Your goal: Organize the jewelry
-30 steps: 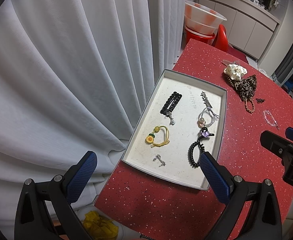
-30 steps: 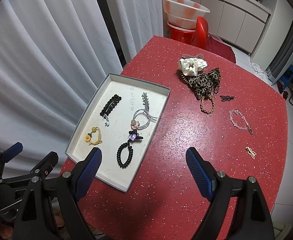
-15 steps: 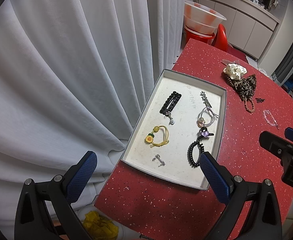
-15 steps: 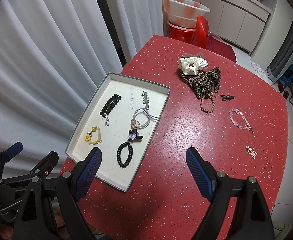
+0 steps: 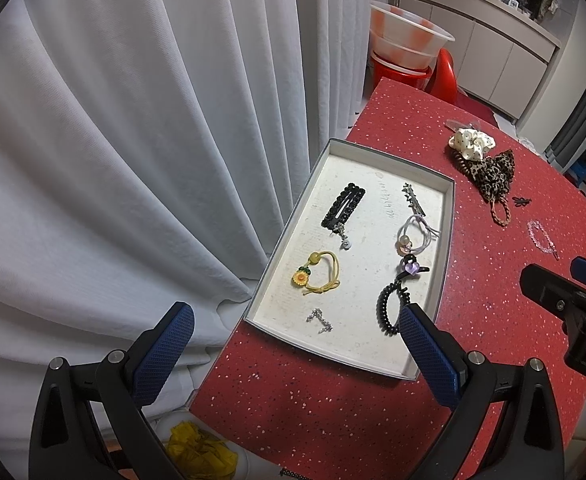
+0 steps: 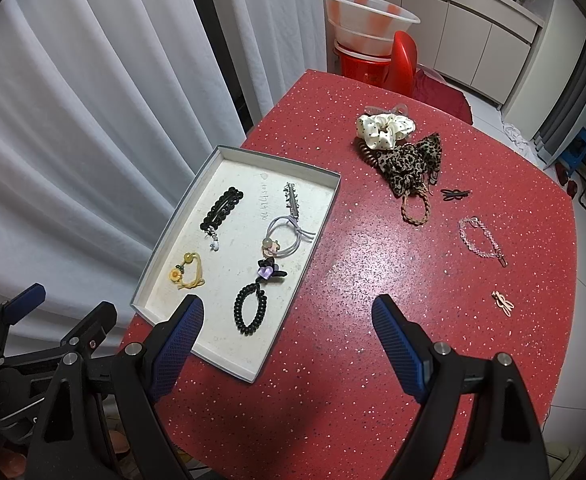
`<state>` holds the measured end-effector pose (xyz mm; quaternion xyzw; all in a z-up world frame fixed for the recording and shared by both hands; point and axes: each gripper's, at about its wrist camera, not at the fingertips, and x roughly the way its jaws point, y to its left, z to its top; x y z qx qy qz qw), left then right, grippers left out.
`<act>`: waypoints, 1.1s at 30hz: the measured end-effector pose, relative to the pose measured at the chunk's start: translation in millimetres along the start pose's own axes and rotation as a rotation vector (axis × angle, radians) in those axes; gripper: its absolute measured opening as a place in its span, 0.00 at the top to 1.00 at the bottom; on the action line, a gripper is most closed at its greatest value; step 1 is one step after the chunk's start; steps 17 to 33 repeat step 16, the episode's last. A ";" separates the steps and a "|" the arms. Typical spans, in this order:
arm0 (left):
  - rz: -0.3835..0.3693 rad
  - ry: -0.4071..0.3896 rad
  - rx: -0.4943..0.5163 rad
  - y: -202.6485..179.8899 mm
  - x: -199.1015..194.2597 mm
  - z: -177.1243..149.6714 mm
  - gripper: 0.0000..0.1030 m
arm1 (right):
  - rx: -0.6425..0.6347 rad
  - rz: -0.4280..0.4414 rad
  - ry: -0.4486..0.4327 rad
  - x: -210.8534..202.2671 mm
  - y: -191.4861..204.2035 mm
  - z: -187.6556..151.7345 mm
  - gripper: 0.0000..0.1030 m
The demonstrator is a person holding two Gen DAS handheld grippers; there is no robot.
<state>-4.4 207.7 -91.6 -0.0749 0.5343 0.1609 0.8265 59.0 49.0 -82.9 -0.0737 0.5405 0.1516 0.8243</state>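
A shallow grey tray [image 5: 450,216] [image 6: 335,196] lies on the red table [image 6: 353,360] and holds several pieces: a black clip [image 5: 343,206], a yellow sunflower tie [image 5: 317,274], a black coil tie [image 6: 249,309], a lilac tie [image 6: 287,236]. Loose on the table lie a white scrunchie [image 6: 385,129], a leopard scrunchie [image 6: 409,164], a clear bead bracelet [image 6: 479,240], a small black clip [image 6: 455,194] and a pink clip [image 6: 503,303]. My left gripper [image 5: 293,338] hovers open above the tray's near end. My right gripper [image 6: 287,328] hovers open above the table, right of the tray. Neither holds anything.
White curtains [image 5: 133,120] hang along the table's left side. A red chair [image 6: 403,62] and stacked basins [image 6: 367,20] stand beyond the far edge. Something yellow [image 5: 199,450] lies below the near table edge.
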 end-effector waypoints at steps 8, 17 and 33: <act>0.002 0.000 -0.001 0.8 1.0 -0.5 0.00 | 0.002 0.002 0.001 0.6 1.0 -1.0 0.14; 0.000 -0.001 0.006 0.8 0.3 -0.7 0.00 | 0.005 0.002 0.002 1.0 2.5 -2.2 0.14; 0.000 -0.001 0.006 0.8 0.3 -0.7 0.00 | 0.005 0.002 0.002 1.0 2.5 -2.2 0.14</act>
